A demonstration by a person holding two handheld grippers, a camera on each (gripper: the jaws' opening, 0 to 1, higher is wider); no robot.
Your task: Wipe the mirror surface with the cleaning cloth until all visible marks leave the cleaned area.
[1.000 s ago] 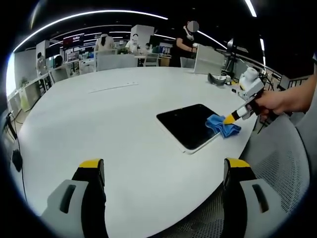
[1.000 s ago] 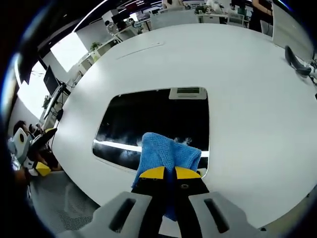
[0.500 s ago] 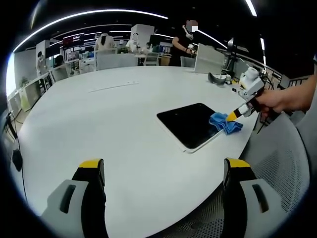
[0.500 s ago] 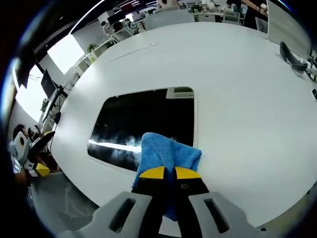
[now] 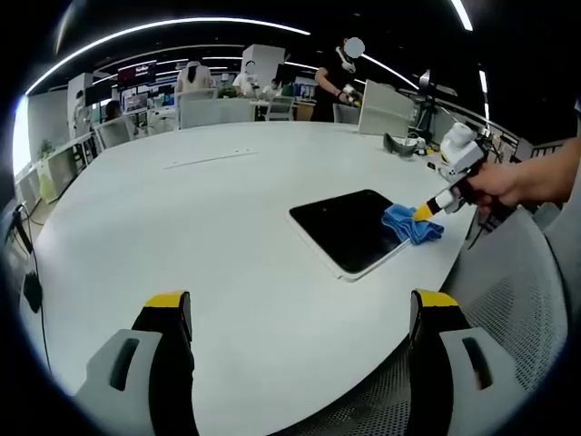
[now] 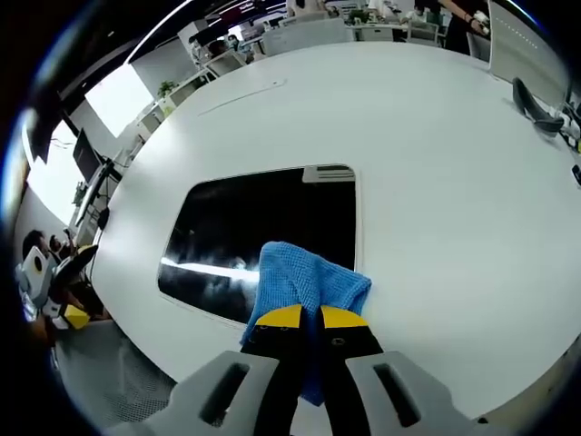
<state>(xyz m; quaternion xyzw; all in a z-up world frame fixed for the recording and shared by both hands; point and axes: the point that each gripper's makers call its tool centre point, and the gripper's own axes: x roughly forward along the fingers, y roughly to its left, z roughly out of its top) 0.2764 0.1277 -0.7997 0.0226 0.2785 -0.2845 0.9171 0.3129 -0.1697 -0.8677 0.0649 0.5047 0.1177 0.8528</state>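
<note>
Partly hidden beneath the right gripper [image 6: 305, 315], the blue cleaning cloth [image 6: 304, 282] bunches over the near edge of the mirror [image 6: 263, 232], so that edge and whatever marks lie under the cloth cannot be made out. The gripper's yellow-tipped jaws are pinched together on the cloth. One mirror, one cloth and two grippers are in play. The mirror, a dark rounded rectangle with a pale frame, lies flat on the white round table [image 6: 427, 163]; pale smears and a bright streak of reflected light cross its lower part. In the left gripper view the mirror [image 5: 349, 227] sits near the table's right-hand edge, its long axis running from the near middle of the table [image 5: 182, 227] toward the far right, with the cloth [image 5: 410, 224] at its right corner under the right gripper [image 5: 423, 213], held by a hand [image 5: 495, 189]. The left gripper [image 5: 300, 313] hangs over bare tabletop, jaws spread wide and holding nothing.
</note>
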